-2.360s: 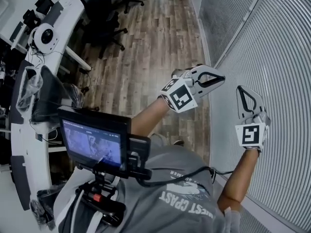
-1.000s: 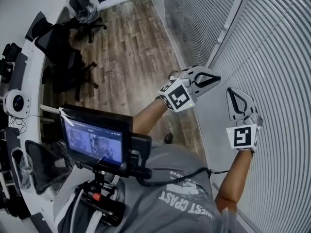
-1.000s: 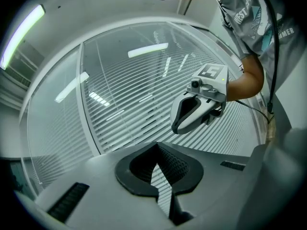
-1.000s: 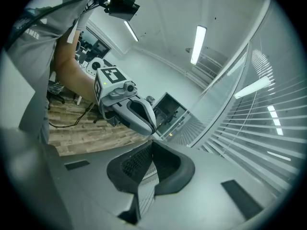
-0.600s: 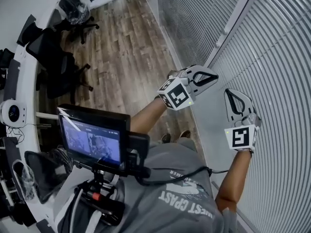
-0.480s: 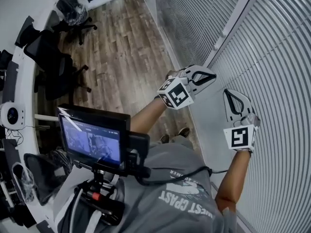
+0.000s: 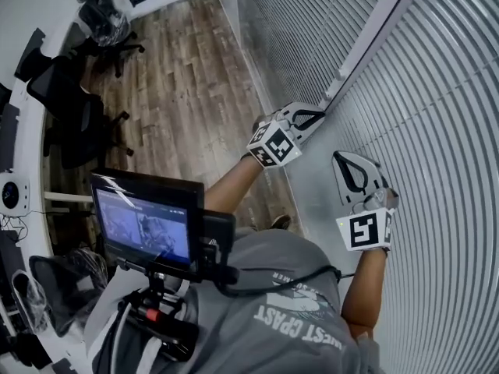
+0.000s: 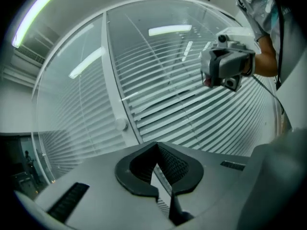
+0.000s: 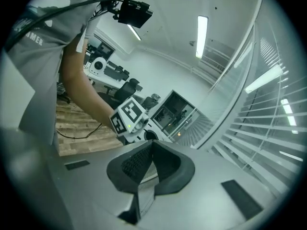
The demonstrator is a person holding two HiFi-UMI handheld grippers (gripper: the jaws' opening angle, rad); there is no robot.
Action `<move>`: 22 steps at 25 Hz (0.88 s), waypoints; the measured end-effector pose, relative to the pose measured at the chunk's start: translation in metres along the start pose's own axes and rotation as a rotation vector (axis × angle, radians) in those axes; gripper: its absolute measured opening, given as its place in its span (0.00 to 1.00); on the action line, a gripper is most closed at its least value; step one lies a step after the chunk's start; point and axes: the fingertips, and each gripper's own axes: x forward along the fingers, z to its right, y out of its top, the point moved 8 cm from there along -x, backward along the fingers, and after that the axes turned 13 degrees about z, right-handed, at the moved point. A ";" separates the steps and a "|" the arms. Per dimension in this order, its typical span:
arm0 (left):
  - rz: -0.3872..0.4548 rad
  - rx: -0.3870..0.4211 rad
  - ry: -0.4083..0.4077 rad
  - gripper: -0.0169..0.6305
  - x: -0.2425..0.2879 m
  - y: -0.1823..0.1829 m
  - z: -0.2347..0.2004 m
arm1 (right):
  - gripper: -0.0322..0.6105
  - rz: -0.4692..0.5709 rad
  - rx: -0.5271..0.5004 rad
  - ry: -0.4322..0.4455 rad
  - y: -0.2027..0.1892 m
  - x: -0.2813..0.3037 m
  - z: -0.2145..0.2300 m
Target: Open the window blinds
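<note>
- While both arms reach out from the body toward the window wall, each hand carries one tool; two tools in all.
- Left forearm extends forward and to the right. The left tool (image 7: 312, 117) points roughly level at the white post (image 7: 374, 41) that splits the window blinds (image 7: 437, 131); its tip lies just beside the post, contact cannot be told.
- Left tool state, from the left gripper view: jaws closed tip to tip (image 8: 156, 147), nothing between them. Slats (image 8: 192, 109) and the post's round knob (image 8: 121, 124) lie ahead of it.
- Right arm is bent at the elbow with the forearm raised alongside the blinds. The right tool (image 7: 349, 162) points away from the body, along the slats and just beside them; contact cannot be told.
- Right tool state, from the right gripper view: jaws closed together (image 9: 152, 143), empty. The left tool (image 9: 130, 121) shows beyond them, with slats (image 9: 268, 128) to the right.
- Marker cubes: one per tool, both facing up in the head view.
- Blinds: two panels, one on each side of the post, slats lying near flat across the glass and covering it.
- Other counts: one monitor (image 7: 144, 224) on the chest rig; two dark office chairs (image 7: 74, 119) at the far left on the wood floor (image 7: 179, 92).
</note>
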 end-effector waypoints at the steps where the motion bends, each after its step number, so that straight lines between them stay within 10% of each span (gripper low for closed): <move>1: -0.019 0.004 0.019 0.03 0.000 -0.005 -0.003 | 0.04 0.014 0.002 0.010 0.006 0.002 -0.001; 7: -0.066 0.047 0.118 0.03 -0.003 -0.013 -0.019 | 0.04 0.079 -0.022 0.056 0.043 0.007 -0.005; 10: -0.091 0.013 0.088 0.30 0.019 -0.047 -0.024 | 0.04 0.074 0.002 0.072 0.014 0.021 -0.005; 22: -0.153 0.202 -0.131 0.23 0.067 -0.069 -0.059 | 0.04 0.020 0.029 -0.005 0.008 0.067 0.039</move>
